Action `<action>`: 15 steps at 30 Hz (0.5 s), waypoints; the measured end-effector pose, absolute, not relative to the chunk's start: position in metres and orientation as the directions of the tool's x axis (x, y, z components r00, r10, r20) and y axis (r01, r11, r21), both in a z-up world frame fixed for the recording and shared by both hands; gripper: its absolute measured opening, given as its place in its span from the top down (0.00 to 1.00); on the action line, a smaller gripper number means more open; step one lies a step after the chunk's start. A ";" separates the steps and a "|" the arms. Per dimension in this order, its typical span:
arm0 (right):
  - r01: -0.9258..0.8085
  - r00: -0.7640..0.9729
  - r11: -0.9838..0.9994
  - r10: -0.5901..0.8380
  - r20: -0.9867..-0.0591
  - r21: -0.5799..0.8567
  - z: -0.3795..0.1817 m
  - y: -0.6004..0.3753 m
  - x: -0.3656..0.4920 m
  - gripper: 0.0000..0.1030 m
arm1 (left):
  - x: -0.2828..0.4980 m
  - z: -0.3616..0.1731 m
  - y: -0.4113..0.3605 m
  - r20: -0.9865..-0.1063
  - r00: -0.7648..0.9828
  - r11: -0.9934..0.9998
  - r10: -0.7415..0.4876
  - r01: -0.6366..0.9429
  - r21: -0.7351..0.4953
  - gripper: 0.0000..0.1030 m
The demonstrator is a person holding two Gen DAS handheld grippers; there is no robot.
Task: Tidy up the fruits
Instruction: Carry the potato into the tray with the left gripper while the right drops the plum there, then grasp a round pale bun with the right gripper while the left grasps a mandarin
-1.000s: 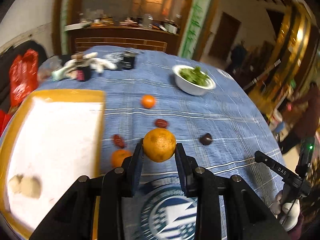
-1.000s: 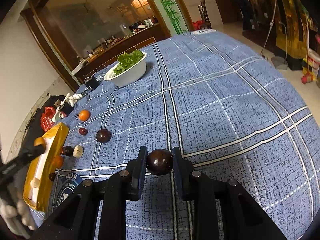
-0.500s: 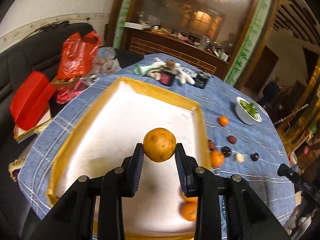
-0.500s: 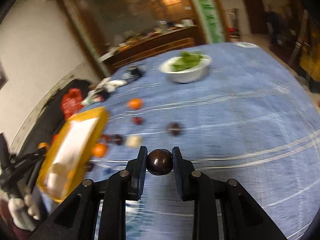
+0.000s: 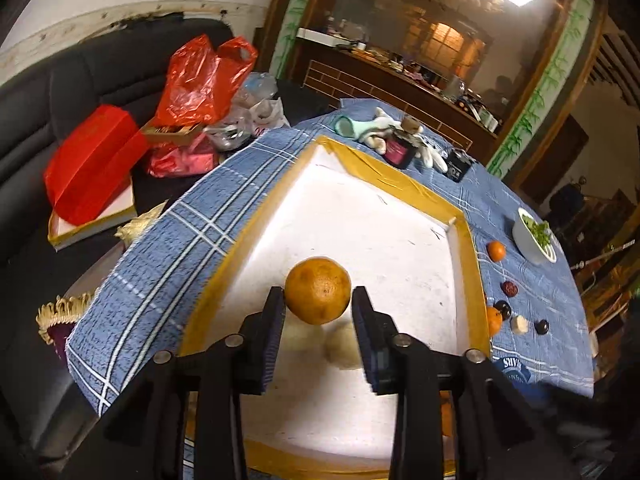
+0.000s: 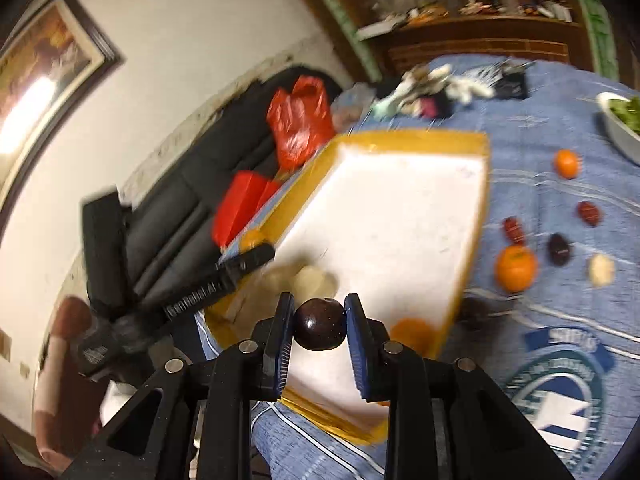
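Note:
My left gripper (image 5: 318,304) is shut on an orange (image 5: 318,290) and holds it above the white tray with the yellow rim (image 5: 384,240). My right gripper (image 6: 320,322) is shut on a dark round fruit (image 6: 320,324) over the near edge of the same tray (image 6: 400,208). A pale lumpy fruit (image 6: 308,280) lies in the tray. The left gripper (image 6: 244,256) shows at the tray's left side in the right wrist view. Loose on the blue cloth right of the tray lie oranges (image 6: 516,268), red dates (image 6: 514,230), a dark fruit (image 6: 558,248) and a pale piece (image 6: 600,270).
A white bowl of greens (image 5: 534,238) stands at the far right. Gloves and small dark jars (image 5: 396,142) lie behind the tray. Red bags and a red box (image 5: 92,160) sit on the black sofa left of the table. The table edge runs along the tray's left side.
Both grippers swung left from the open cloth to over the tray, each still holding its fruit. The right wrist view now faces the tray and the sofa.

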State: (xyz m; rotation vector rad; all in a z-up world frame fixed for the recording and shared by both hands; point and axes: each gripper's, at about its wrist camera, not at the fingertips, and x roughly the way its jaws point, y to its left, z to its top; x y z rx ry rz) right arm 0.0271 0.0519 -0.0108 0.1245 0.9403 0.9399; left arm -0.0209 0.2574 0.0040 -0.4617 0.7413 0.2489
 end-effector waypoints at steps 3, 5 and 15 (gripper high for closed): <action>-0.617 0.194 0.606 0.736 -0.649 0.502 -0.028 0.061 0.029 0.62 | -0.029 0.011 0.262 -0.674 0.736 0.861 0.060 -0.380 -0.339 0.41; -0.609 0.201 0.609 0.738 -0.645 0.507 -0.029 0.058 0.029 0.57 | -0.034 0.016 0.262 -0.658 0.751 0.856 0.057 -0.376 -0.355 0.36; -0.452 0.455 0.750 0.659 -0.599 0.482 0.004 -0.064 0.058 0.48 | -0.036 0.034 0.231 -0.612 0.791 0.888 -0.001 -0.280 -0.363 0.32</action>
